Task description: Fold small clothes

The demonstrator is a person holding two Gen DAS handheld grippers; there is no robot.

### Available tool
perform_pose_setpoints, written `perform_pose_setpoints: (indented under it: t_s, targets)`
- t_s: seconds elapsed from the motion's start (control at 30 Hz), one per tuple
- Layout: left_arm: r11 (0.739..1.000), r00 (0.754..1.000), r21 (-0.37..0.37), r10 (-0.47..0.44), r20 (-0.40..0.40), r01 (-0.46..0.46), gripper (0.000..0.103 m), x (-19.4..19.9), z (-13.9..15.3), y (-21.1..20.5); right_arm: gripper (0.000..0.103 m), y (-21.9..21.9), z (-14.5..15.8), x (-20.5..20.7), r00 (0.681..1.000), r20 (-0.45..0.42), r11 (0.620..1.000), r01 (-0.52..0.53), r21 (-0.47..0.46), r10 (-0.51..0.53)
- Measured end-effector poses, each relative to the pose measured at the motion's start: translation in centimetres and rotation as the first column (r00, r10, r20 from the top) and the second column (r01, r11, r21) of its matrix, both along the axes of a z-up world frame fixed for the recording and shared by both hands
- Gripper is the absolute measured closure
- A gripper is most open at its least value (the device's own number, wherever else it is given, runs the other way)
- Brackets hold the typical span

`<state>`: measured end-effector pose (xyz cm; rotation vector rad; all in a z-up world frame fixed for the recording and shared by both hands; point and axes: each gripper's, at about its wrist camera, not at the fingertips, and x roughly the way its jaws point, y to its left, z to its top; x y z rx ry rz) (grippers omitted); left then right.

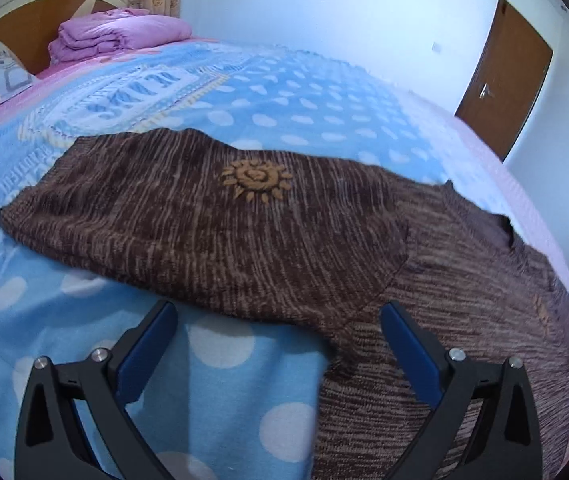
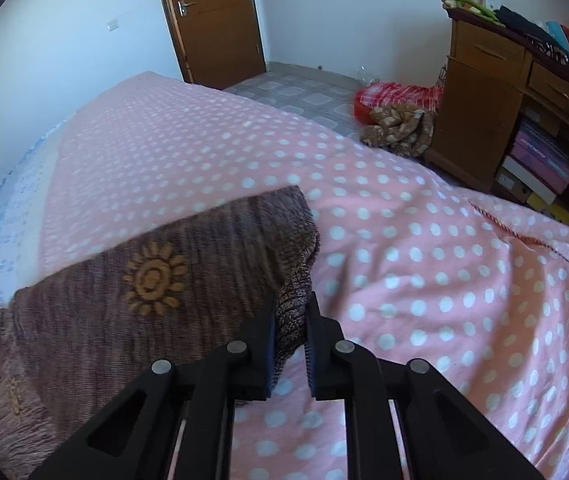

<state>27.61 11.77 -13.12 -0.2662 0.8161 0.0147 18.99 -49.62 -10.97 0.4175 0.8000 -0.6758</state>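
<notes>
A small brown striped knit garment [image 1: 212, 216] with an orange sun motif lies on the bed, its left part folded over the rest. My left gripper [image 1: 280, 312] is open and empty, just in front of the garment's near edge. In the right wrist view the same garment [image 2: 132, 288] shows at lower left. My right gripper [image 2: 291, 304] is shut on a bunched corner of the garment and holds it a little above the blanket.
The bed carries a blue polka-dot blanket [image 1: 244, 360] and a pink polka-dot blanket [image 2: 424, 264]. Folded purple bedding [image 1: 120, 34] sits by the headboard. A wooden door [image 2: 212, 16], a wooden desk [image 2: 484, 92] and a pile of clothes [image 2: 400, 116] on the floor stand beyond the bed.
</notes>
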Motion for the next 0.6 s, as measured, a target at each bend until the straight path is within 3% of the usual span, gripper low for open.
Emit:
perform_pose_setpoints:
  t_s: [0.2,0.3,0.43,0.6]
  targets:
    - [1.000,1.000,0.020,-0.006,0.006,0.006,0.000,0.2,0.0,-0.4,0.091,5.7,4.6,3.1,0.987,0.052,0.985,-0.144,-0.094,0.150]
    - [1.000,1.000,0.011,-0.006,0.010,0.006,0.000,0.2,0.0,-0.2,0.091,10.9,6.6,5.2,0.960,0.079,0.957,-0.258,-0.137,0.270]
    - [1.000,1.000,0.009,-0.006,0.016,0.006,0.000,0.1,0.0,-0.1,0.091,19.0,7.6,7.7,0.894,0.109,0.896,-0.417,-0.152,0.434]
    - [1.000,1.000,-0.001,-0.007,0.022,0.007,0.000,0.0,-0.1,0.0,0.092,29.6,4.5,10.9,0.798,0.110,0.805,-0.582,-0.114,0.592]
